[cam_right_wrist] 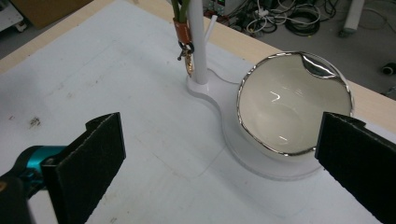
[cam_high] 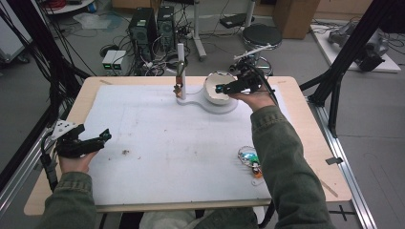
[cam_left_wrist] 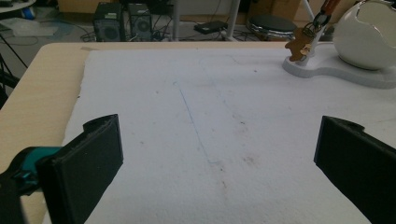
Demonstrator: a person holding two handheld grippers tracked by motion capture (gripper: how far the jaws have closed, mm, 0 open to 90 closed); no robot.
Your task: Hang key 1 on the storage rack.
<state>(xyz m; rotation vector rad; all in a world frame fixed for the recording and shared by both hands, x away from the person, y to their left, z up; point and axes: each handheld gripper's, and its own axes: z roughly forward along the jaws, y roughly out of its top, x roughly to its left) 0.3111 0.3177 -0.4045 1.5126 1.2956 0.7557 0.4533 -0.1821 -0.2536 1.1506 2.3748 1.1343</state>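
Right claw (cam_high: 220, 88) released, jaws wide with nothing between them, hovering at the white bowl (cam_high: 216, 87) on the white stand (cam_high: 210, 106) at the worktop's far side. Left claw (cam_high: 106, 135) released too, low over the white mat (cam_high: 167, 143), well apart.

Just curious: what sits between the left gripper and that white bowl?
Bare white mat, as the left gripper view shows; the bowl stands far right on its white stand.

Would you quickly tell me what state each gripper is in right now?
Left gripper: open, holding nothing.
Right gripper: open, holding nothing, by the white bowl.
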